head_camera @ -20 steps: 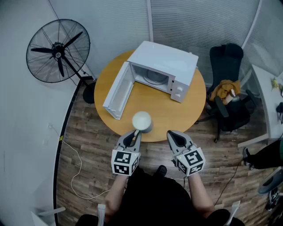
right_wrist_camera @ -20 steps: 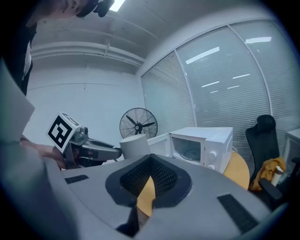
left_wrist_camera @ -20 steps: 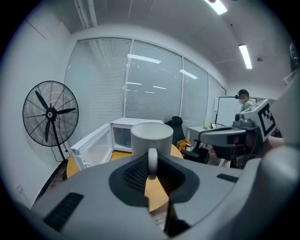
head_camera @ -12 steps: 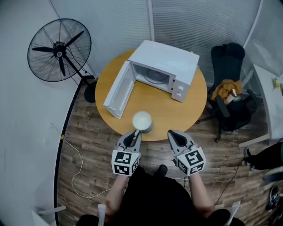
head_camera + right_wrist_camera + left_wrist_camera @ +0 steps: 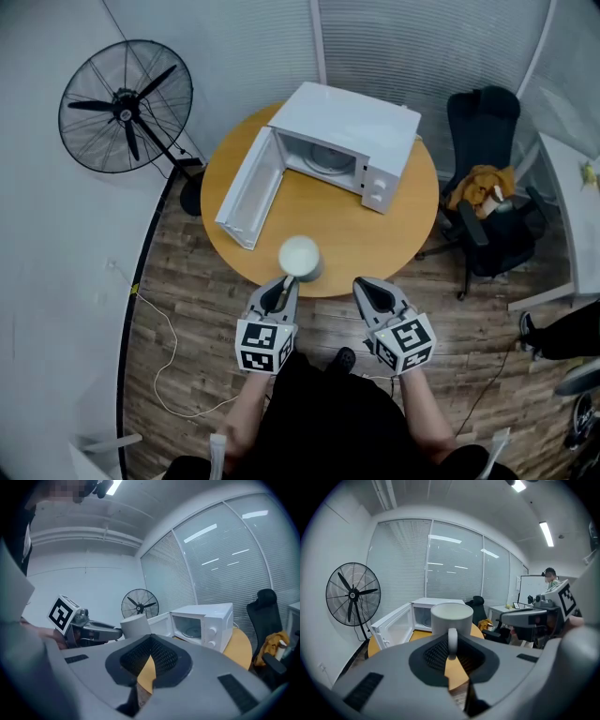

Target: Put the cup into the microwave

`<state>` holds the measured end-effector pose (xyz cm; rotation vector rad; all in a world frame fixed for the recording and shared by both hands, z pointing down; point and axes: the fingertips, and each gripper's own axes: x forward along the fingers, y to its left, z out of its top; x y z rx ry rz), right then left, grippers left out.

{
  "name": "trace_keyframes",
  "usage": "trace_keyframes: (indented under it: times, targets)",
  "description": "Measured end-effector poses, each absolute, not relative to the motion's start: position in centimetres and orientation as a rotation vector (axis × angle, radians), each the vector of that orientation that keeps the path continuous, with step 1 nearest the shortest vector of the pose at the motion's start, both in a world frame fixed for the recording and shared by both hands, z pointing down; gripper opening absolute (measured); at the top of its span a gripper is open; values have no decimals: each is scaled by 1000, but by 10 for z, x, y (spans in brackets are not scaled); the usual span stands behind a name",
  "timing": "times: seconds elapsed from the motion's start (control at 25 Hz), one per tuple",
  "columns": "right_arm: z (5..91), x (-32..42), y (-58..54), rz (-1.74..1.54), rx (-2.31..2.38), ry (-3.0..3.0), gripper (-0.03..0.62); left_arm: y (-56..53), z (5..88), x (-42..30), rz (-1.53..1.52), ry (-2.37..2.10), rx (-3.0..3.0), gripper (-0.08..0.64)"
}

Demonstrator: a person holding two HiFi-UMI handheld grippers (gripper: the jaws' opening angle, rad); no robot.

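A white cup (image 5: 300,256) stands near the front edge of the round wooden table (image 5: 375,234). Its handle points toward me. My left gripper (image 5: 285,284) is shut on that handle, and the left gripper view shows the cup (image 5: 451,617) upright right at the jaw tips. The white microwave (image 5: 352,131) sits at the back of the table with its door (image 5: 248,192) swung wide open to the left and its cavity bare. My right gripper (image 5: 367,286) hovers just off the table's front edge, to the right of the cup, shut with nothing in it.
A black standing fan (image 5: 127,108) is at the far left beside the table. A black office chair (image 5: 483,187) with a bundle on its seat stands at the right. A thin cable (image 5: 164,375) trails over the wooden floor at the left.
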<state>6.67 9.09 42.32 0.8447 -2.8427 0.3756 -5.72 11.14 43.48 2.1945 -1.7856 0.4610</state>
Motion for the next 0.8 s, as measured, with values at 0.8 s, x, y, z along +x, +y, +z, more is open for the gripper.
trace_keyframes:
  times: [0.8]
  targets:
    - [441,65,52,434,917,-2785,9,66,450,-68,447,-1740,2215,34]
